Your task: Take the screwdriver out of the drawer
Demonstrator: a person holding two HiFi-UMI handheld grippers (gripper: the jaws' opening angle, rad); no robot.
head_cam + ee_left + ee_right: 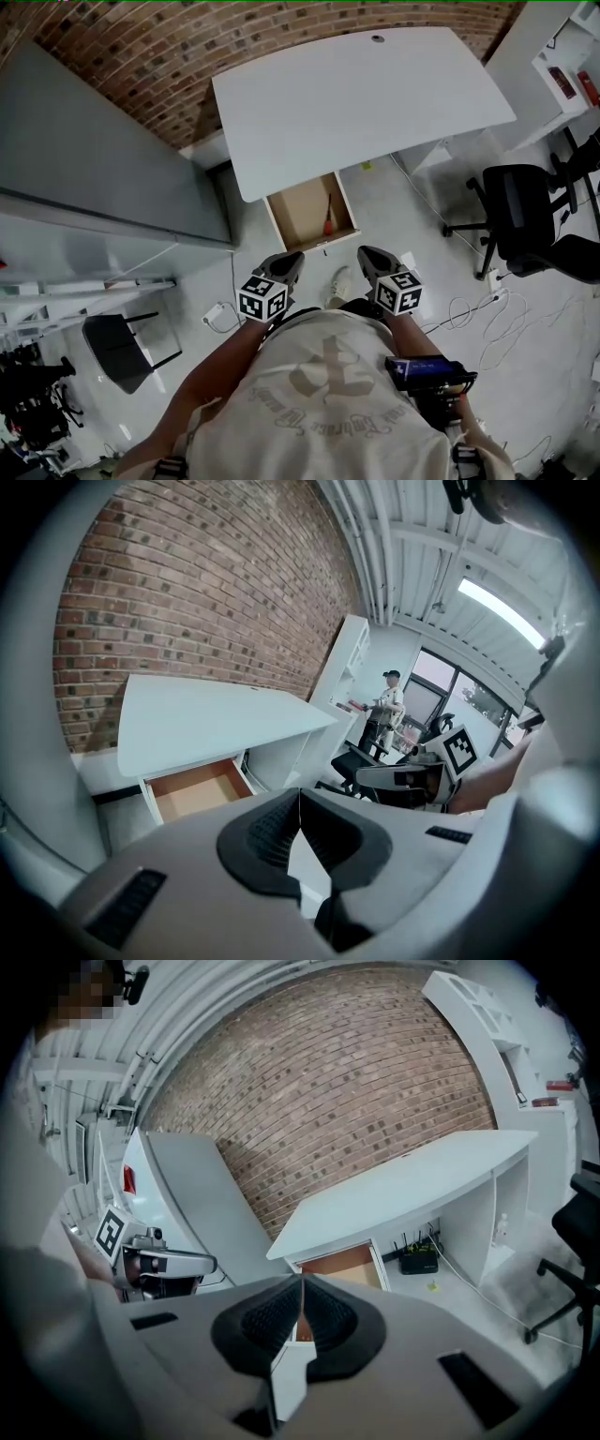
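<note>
see both grippers low in front of the body, side by side, pointing toward the desk. left gripper: jaws closed tip to tip, nothing between. right gripper: same, jaws closed and empty. neither touching the drawer, both on the near side of its front.

drawer pulled open under the front edge of the white desk, brown inside. screwdriver lying in the drawer along its right side, red handle toward the drawer front, shaft pointing back under the desk.

brick wall behind the desk. grey panel to the left. black office chair off to the right, loose white cables on the floor near it. in the left gripper view, a person standing far back by the windows.
</note>
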